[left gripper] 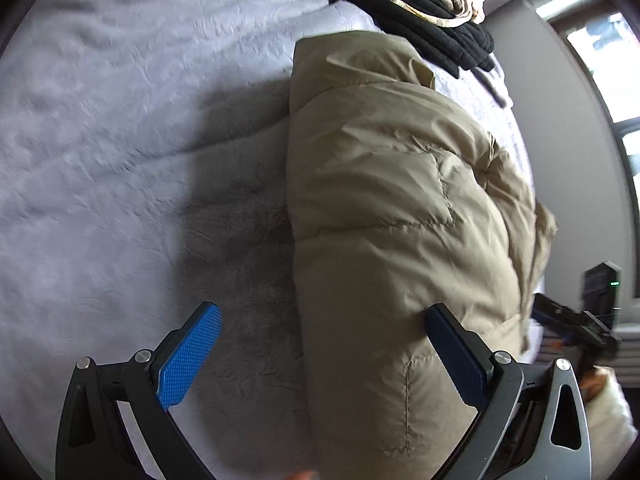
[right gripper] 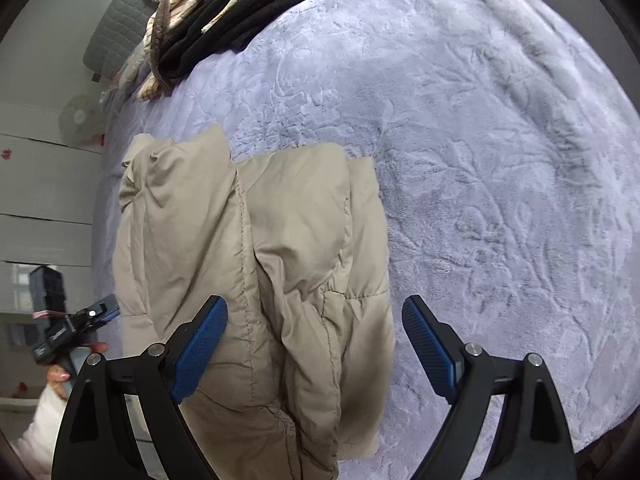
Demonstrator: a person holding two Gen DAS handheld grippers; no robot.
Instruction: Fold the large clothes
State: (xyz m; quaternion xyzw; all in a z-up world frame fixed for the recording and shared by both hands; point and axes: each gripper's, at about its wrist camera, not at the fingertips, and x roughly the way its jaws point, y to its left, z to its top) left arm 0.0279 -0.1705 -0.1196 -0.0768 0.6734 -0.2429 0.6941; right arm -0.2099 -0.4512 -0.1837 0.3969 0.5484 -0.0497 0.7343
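Left gripper (left gripper: 324, 350): jaws spread wide, nothing between blue pads, both fingers angled outward. Also seen at left edge of right wrist view, held in bare hand (right gripper: 60, 376), white sleeve below.

Right gripper (right gripper: 315, 342): jaws spread wide, nothing clamped. Seen blurred at right edge of left wrist view.

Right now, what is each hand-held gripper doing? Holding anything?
Left hand-held gripper: open, holding nothing, above the beige puffer jacket.
Right hand-held gripper: open, holding nothing, over the same jacket.
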